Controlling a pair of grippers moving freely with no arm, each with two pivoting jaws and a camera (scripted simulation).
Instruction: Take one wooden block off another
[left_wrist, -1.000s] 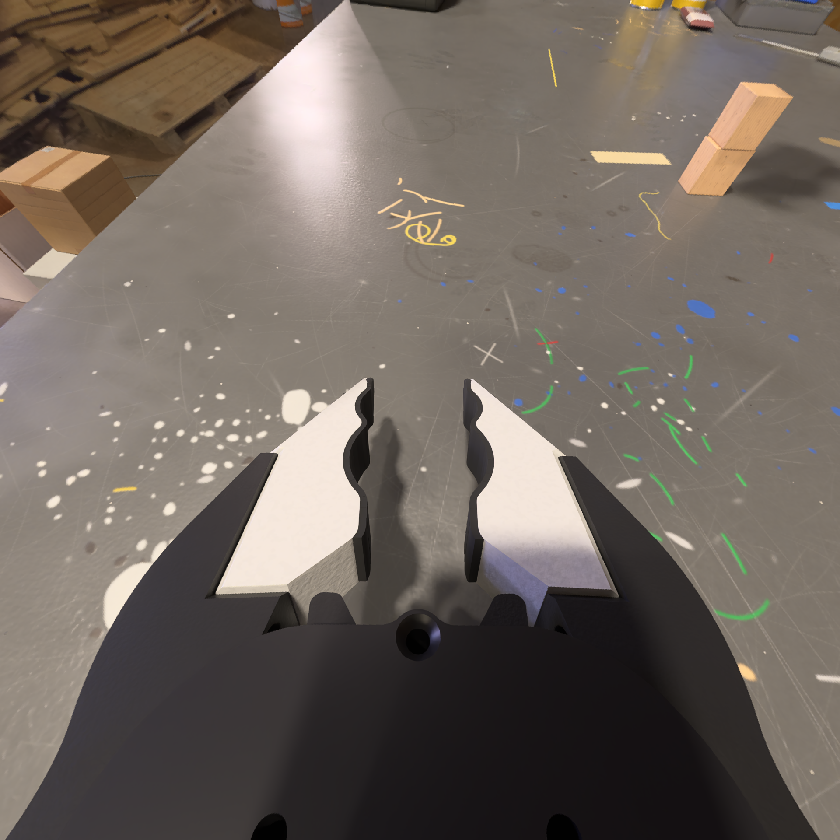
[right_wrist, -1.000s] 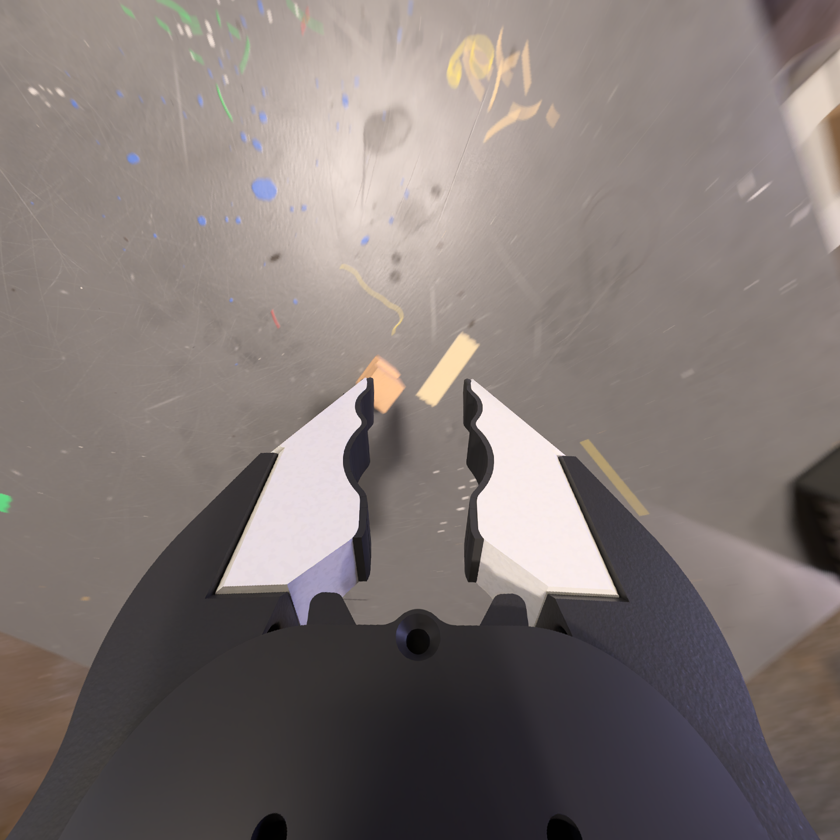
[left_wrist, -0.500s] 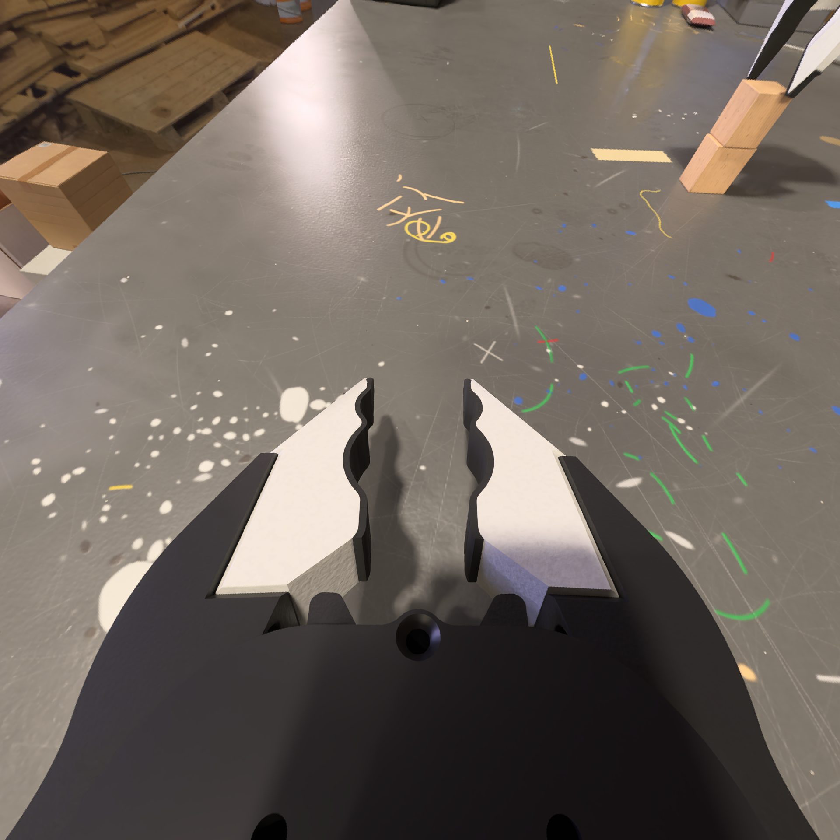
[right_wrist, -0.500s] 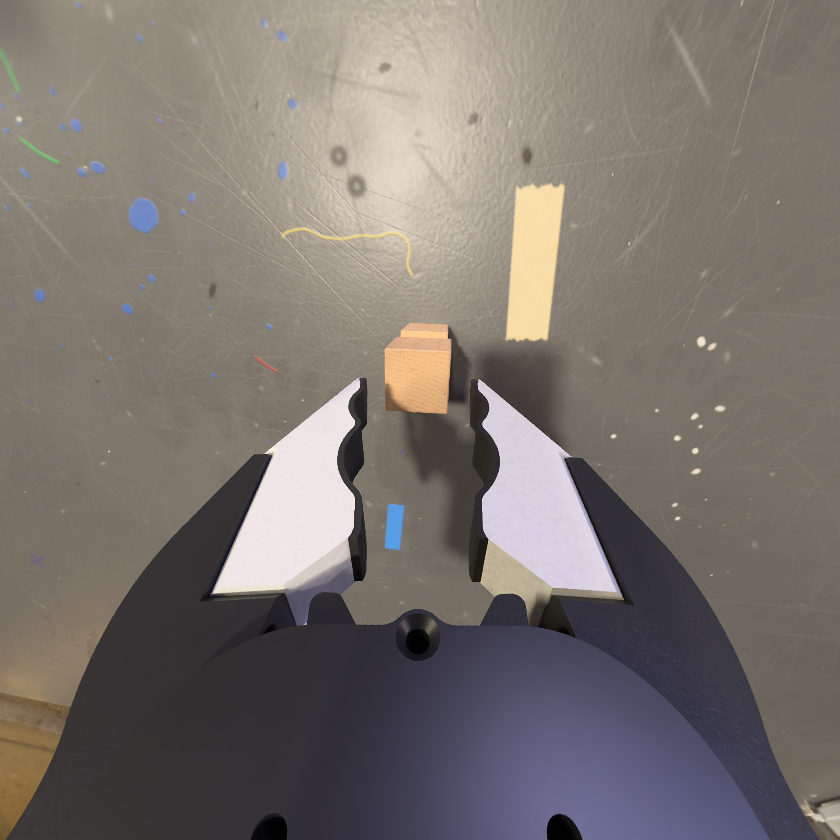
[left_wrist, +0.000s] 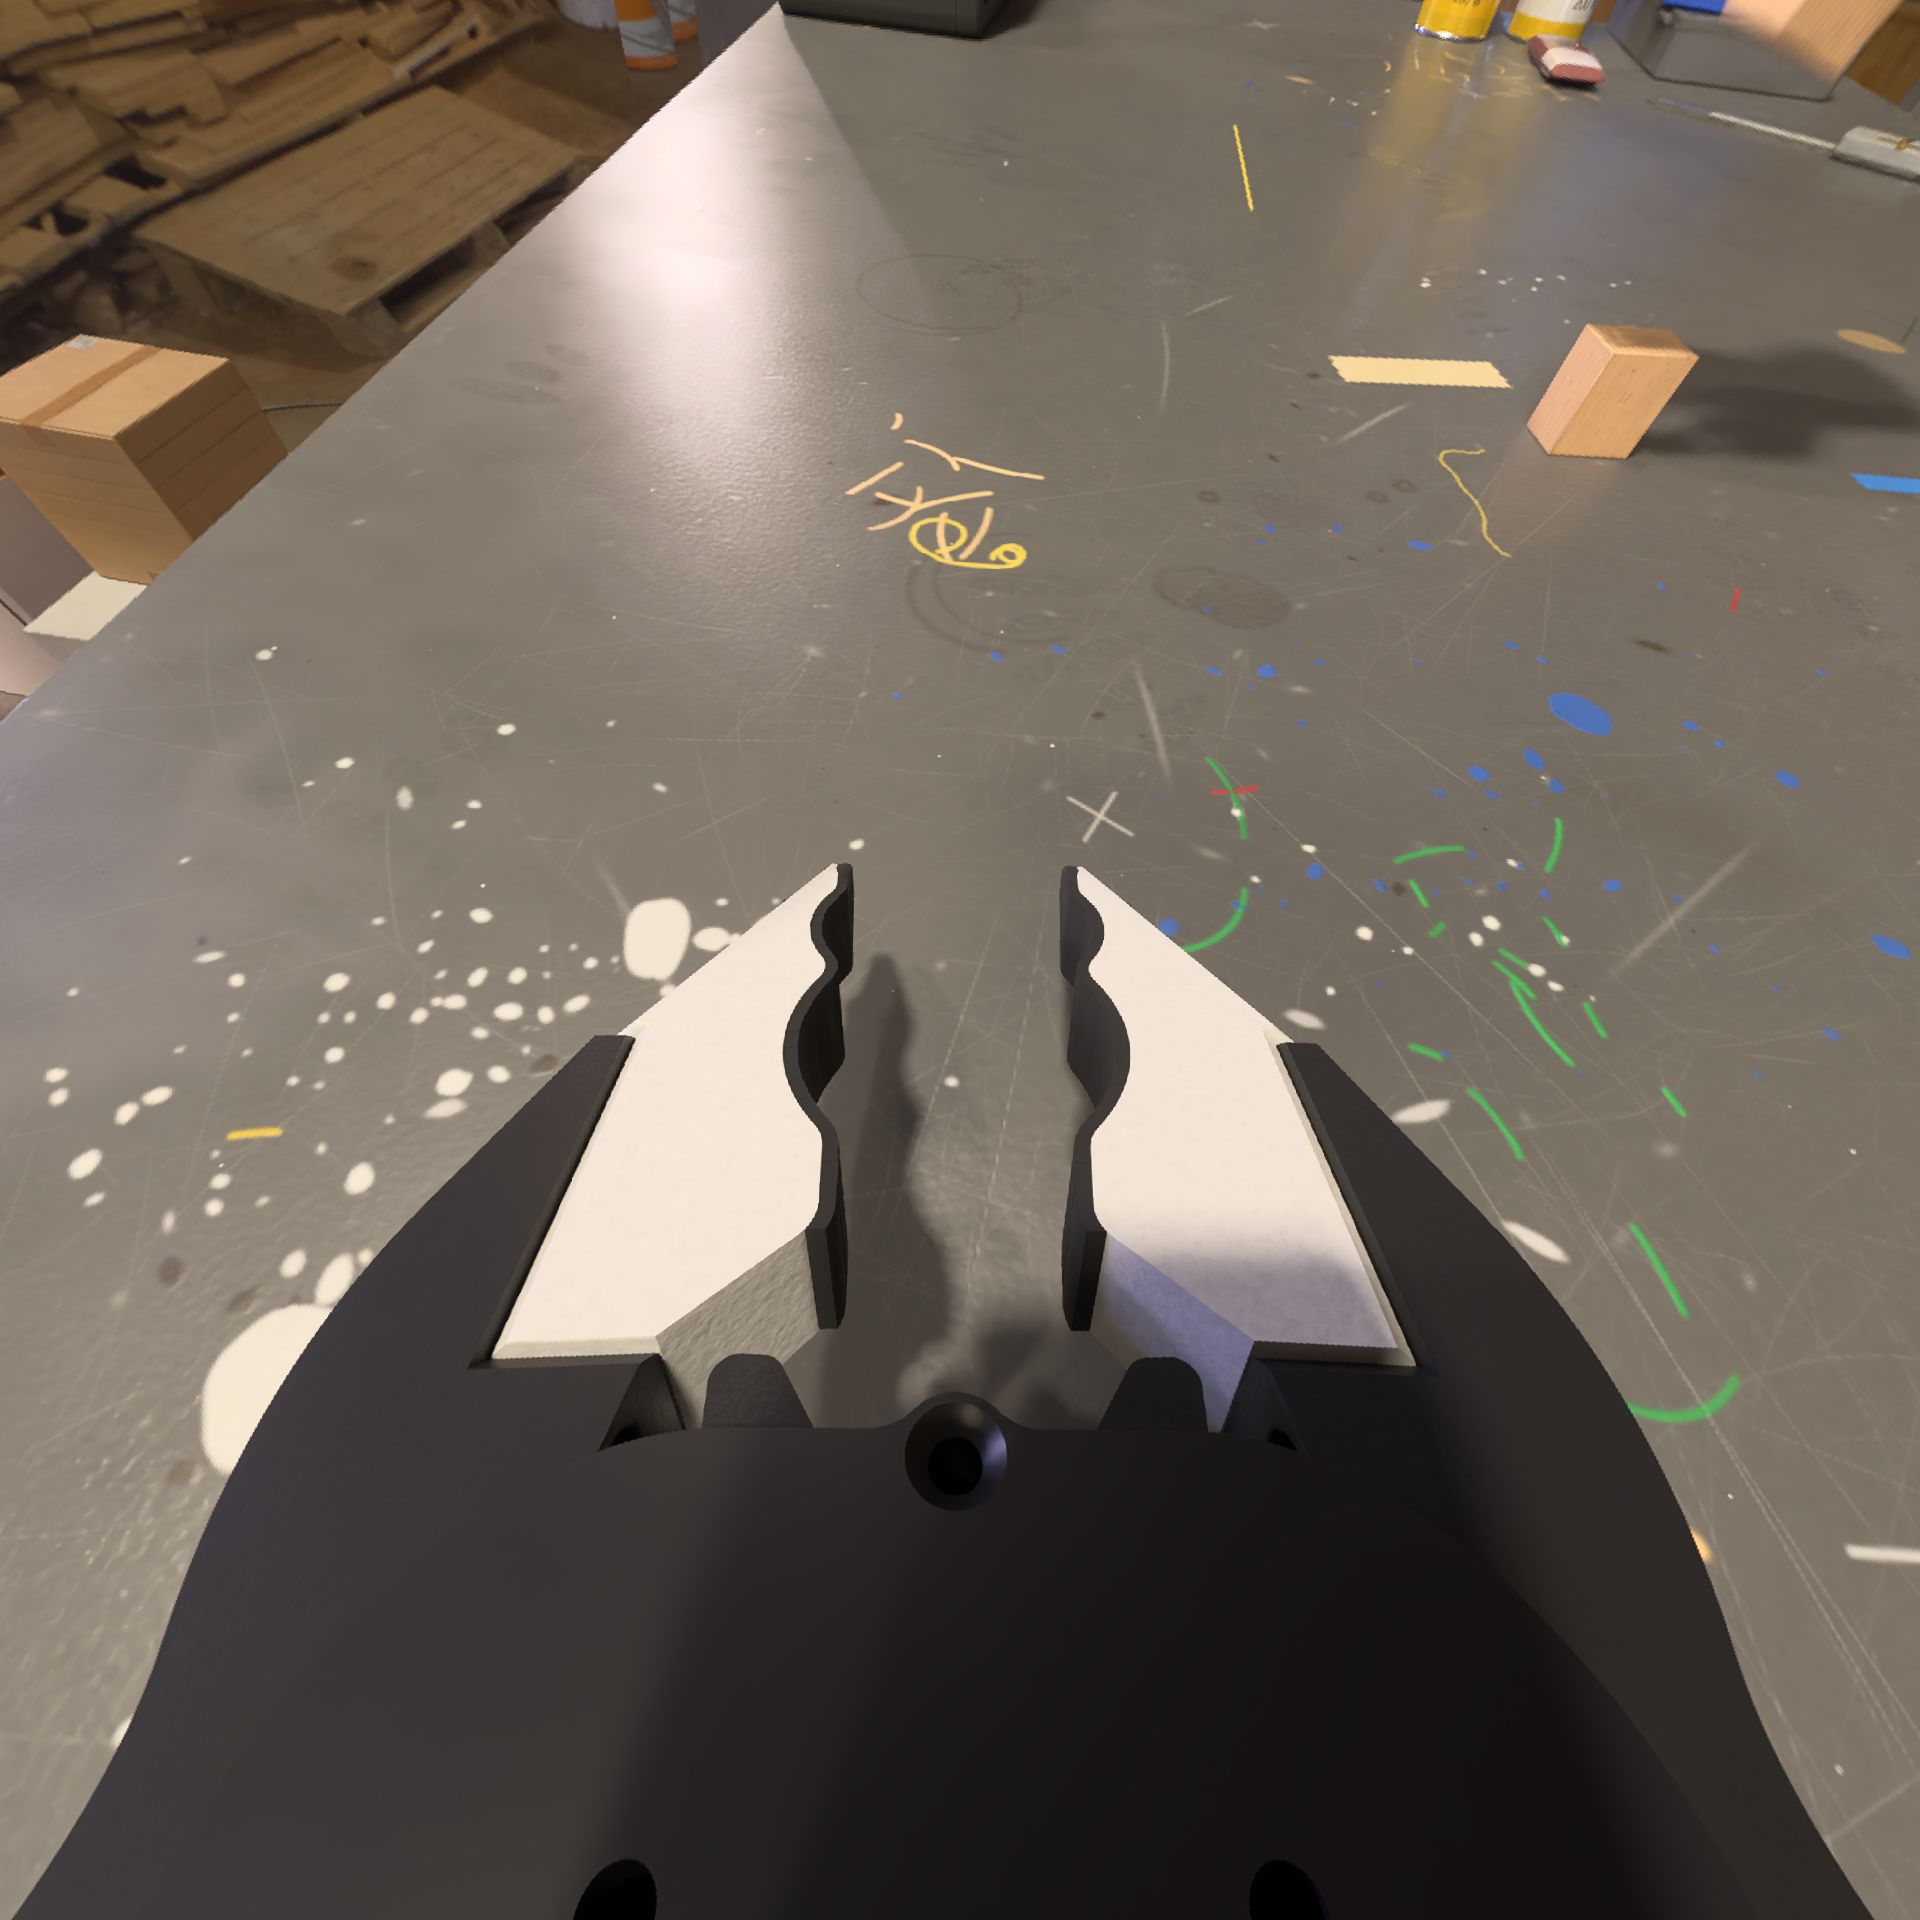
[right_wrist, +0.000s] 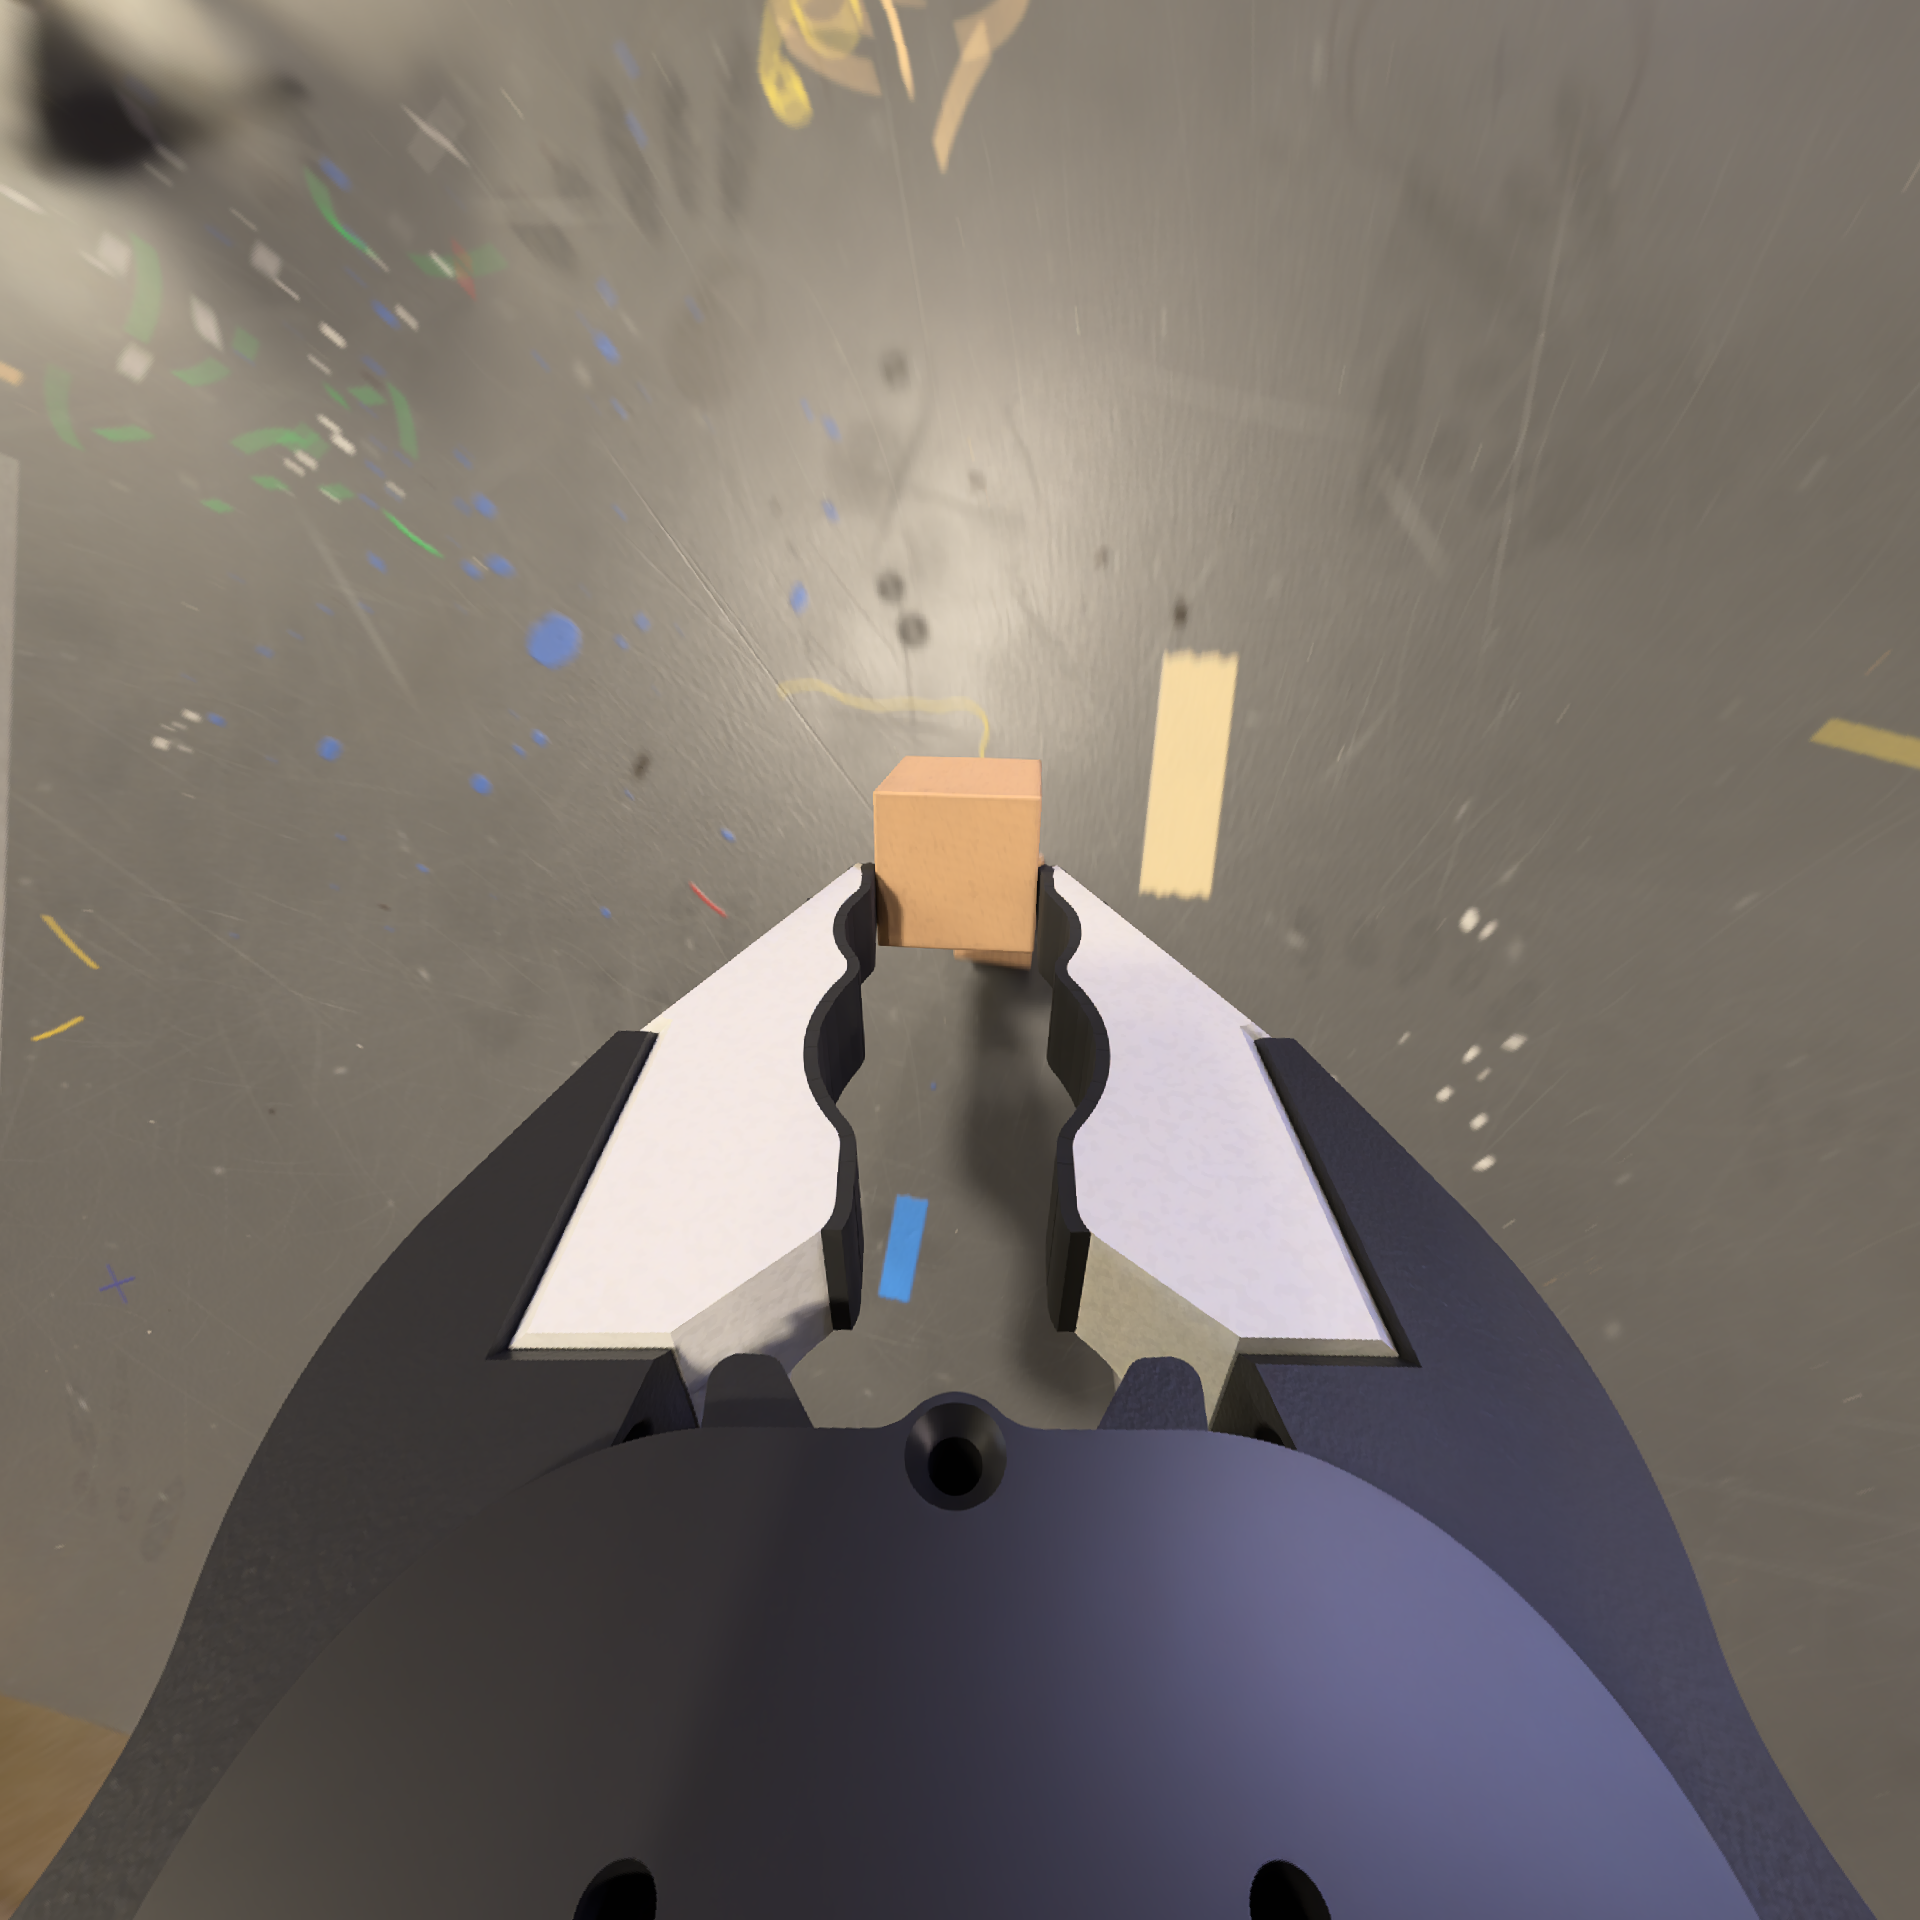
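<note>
Across the grey, paint-flecked desk (left_wrist: 727, 436) only one wooden block (left_wrist: 1610, 390) stands on the surface in the left wrist view, by a strip of tan tape (left_wrist: 1418, 371). The other block (right_wrist: 956, 852) is pinched between the tips of the right gripper (right_wrist: 956, 883), its fingers (right_wrist: 1060, 914) pressed to both sides, apparently lifted clear, with a sliver of the lower block just visible beneath. Judged so, the separation looks done; setting it down remains. The left gripper (left_wrist: 956, 883) hangs idle, fingers spread and empty. Both blocks are pale, smooth and square-edged.
</note>
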